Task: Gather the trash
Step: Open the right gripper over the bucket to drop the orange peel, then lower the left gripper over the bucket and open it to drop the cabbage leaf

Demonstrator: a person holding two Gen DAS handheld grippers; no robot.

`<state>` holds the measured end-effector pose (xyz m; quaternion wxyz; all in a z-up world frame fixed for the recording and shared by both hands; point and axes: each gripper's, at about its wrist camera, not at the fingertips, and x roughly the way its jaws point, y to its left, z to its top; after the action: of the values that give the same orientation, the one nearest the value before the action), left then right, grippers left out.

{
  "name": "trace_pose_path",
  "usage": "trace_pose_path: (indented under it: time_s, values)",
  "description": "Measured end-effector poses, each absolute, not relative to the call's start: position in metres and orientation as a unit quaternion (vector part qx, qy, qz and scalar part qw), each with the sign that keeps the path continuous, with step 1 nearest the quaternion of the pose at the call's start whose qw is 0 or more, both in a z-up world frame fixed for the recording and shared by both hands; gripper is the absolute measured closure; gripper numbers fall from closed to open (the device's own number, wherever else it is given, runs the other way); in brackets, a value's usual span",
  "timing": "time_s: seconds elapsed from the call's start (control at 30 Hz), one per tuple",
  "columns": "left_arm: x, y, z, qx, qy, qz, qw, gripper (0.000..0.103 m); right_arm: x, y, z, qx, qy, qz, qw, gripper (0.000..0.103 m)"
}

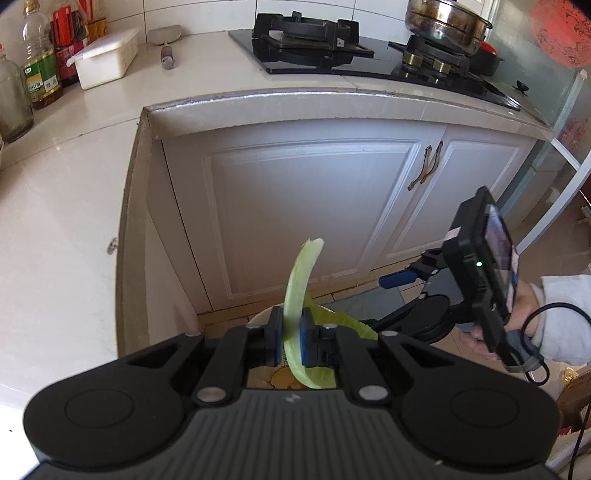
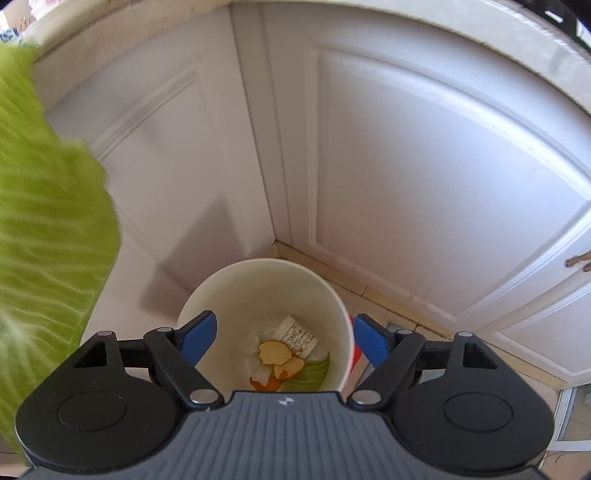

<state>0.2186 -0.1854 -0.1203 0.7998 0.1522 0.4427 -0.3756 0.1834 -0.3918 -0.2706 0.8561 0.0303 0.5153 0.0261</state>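
Observation:
My left gripper (image 1: 293, 338) is shut on a pale green cabbage leaf (image 1: 300, 291) that stands up between the blue pads and curls down below them. The same leaf fills the left side of the right wrist view (image 2: 48, 229), blurred. My right gripper (image 2: 284, 338) is open and empty, right above a white trash bin (image 2: 266, 291) on the floor. In the bin lie orange peel (image 2: 275, 352), a printed paper scrap (image 2: 297, 334) and a green leaf piece (image 2: 312, 374). In the left wrist view the bin's rim (image 1: 258, 317) just shows under my fingers, and the right gripper (image 1: 399, 277) is at right.
White cabinet doors (image 1: 314, 206) stand behind the bin in a corner. The countertop (image 1: 55, 206) at left holds oil bottles (image 1: 38, 62) and a white box (image 1: 107, 55). A gas stove (image 1: 306, 37) and a steel pot (image 1: 447, 22) sit further back. Tiled floor (image 2: 391, 314) surrounds the bin.

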Motion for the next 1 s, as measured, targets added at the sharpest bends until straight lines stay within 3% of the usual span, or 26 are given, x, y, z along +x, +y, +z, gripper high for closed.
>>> trace_pose_path:
  time_s: [0.8, 0.9, 0.97, 1.0]
  values:
    - [0.238, -0.258, -0.256, 0.165, 0.541, -0.267, 0.78, 0.095, 0.141, -0.424, -0.195, 0.032, 0.457, 0.049, 0.887, 0.013]
    - [0.24, -0.264, -0.267, 0.173, 0.541, -0.252, 0.783, 0.075, 0.137, -0.423, -0.192, 0.03, 0.456, 0.048, 0.888, 0.012]
    - [0.24, -0.266, -0.272, 0.179, 0.538, -0.246, 0.787, 0.04, 0.138, -0.422, -0.191, 0.028, 0.454, 0.047, 0.889, 0.009]
    - [0.239, -0.266, -0.272, 0.179, 0.532, -0.247, 0.79, 0.033, 0.138, -0.421, -0.191, 0.028, 0.453, 0.046, 0.89, 0.009]
